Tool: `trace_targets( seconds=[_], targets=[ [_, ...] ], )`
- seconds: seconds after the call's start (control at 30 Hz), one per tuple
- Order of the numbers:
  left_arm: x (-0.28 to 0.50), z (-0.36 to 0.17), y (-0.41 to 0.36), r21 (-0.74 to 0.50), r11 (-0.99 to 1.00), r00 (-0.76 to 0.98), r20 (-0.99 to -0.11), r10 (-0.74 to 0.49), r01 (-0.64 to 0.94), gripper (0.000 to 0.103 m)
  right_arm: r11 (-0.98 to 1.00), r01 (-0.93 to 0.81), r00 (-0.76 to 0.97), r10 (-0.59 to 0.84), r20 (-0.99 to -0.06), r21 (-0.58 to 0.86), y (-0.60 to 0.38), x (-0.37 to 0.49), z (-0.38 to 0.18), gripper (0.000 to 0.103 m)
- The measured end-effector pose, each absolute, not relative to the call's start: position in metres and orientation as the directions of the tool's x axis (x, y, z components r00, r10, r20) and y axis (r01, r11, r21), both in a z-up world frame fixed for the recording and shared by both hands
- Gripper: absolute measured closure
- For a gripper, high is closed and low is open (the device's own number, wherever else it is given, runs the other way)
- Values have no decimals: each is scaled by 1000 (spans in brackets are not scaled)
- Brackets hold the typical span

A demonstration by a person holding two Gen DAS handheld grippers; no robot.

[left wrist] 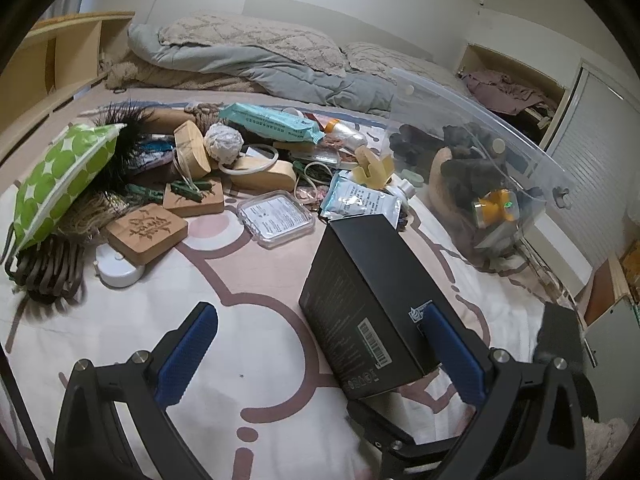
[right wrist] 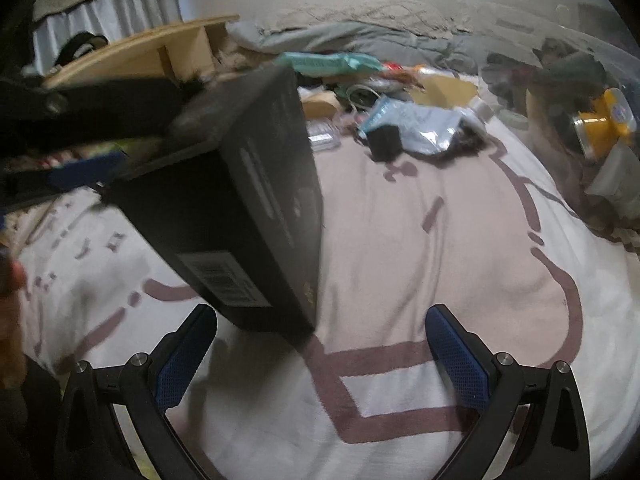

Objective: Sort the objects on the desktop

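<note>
A black carton [left wrist: 372,312] with a barcode label rests tilted on the pink-and-white bedspread [left wrist: 248,320]. My left gripper [left wrist: 318,310] is open wide. Its right finger [left wrist: 452,352] lies against the carton's side, while the left finger [left wrist: 192,352] stands well apart from it. In the blurred right wrist view the carton [right wrist: 248,208] tips up on one corner, with a blue finger of the left gripper [right wrist: 88,172] at its far end. My right gripper [right wrist: 320,312] is open just below the carton's near corner and holds nothing.
A clear plastic bin [left wrist: 500,120] with dark items and a yellow toy stands at the right. A pile fills the back: green dotted pouch [left wrist: 60,180], wooden blocks [left wrist: 148,232], clear case [left wrist: 276,220], foil pouch [left wrist: 360,200], teal packet [left wrist: 272,122]. Bedding lies behind.
</note>
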State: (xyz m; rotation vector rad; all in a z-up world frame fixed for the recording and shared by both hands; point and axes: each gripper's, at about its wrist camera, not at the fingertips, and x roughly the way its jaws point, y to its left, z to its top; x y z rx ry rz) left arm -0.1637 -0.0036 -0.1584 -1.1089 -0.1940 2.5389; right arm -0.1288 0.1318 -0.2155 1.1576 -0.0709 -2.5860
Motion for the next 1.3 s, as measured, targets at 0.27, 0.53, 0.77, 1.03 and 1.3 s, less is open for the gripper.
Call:
trace_targets(
  seconds=[0.27, 0.53, 0.77, 1.03, 1.3],
  targets=[
    [-166, -160, -4, -287, -919, -617, -681, 394, -269, 0, -933, 313, -711, -355, -607, 180, 128, -122, -191, 21],
    [-167, -162, -4, -320, -909, -602, -680, 418, -268, 0, -929, 330, -740, -365, -565, 168, 122, -121, -185, 39],
    [-168, -163, -3, -337, -903, -596, -679, 429, -267, 0, -918, 333, -731, -396, -556, 216, 124, -124, -182, 46],
    [-170, -165, -2, -367, -892, -584, -675, 451, -264, 0, -922, 328, -732, -384, -563, 203, 122, -122, -180, 53],
    [-168, -163, -1, -367, -891, -589, -669, 453, -268, 0, -925, 329, -729, -377, -571, 190, 121, -121, -178, 54]
  ],
)
